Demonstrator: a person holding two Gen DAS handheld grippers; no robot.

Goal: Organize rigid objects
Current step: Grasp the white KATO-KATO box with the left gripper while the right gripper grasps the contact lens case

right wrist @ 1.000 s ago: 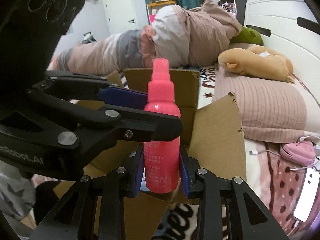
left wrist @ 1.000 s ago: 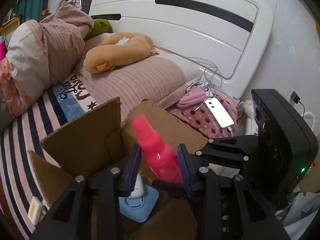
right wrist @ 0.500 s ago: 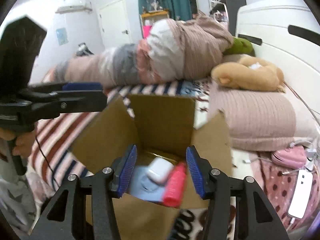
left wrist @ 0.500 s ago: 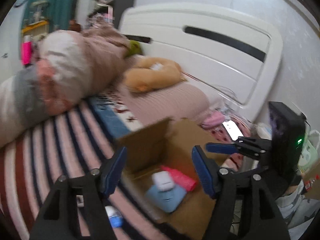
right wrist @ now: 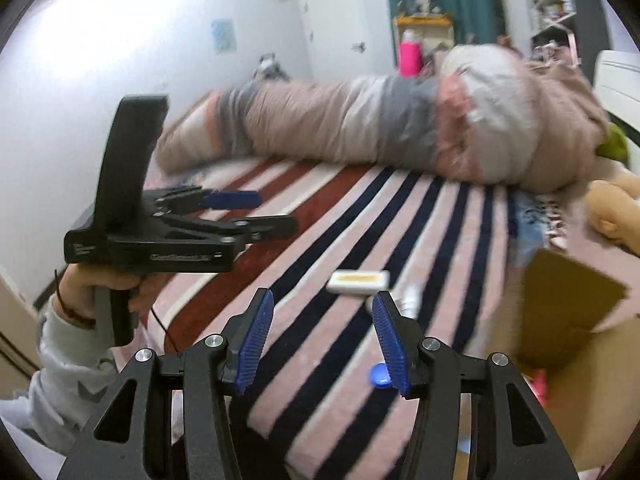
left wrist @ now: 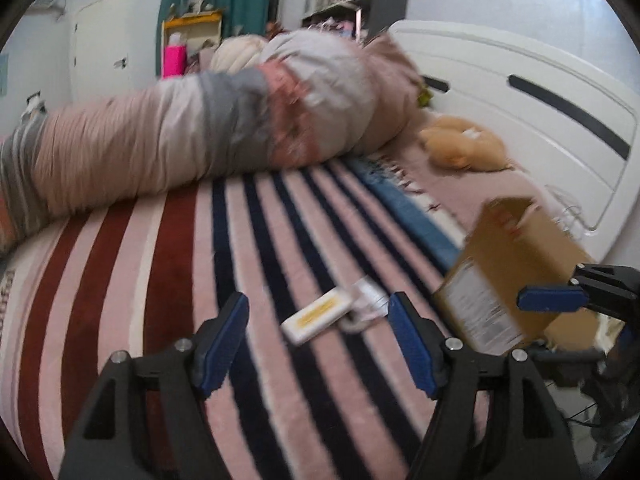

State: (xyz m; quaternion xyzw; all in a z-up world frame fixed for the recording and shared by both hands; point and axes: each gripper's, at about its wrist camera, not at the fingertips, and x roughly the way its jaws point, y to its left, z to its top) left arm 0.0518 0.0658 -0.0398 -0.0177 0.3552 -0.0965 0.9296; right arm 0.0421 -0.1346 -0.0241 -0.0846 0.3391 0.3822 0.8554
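The white case with the yellow label (left wrist: 318,317) lies flat on the striped blanket (left wrist: 168,264), just ahead of your left gripper (left wrist: 320,346), whose jaws stand wide apart with nothing in them. A small white object (left wrist: 370,300), too blurred to name, touches its right end. Your right gripper (right wrist: 322,338) is spread open and empty too, facing the same case (right wrist: 357,281), with a small blue round piece (right wrist: 380,376) on the blanket by its right finger. The cardboard box (left wrist: 508,280) sits to the right at the bed's near edge. A rolled duvet (left wrist: 208,128) runs along the far side, a tan plush toy (left wrist: 464,148) by the white headboard (left wrist: 520,80). Bare striped blanket stretches to the left.
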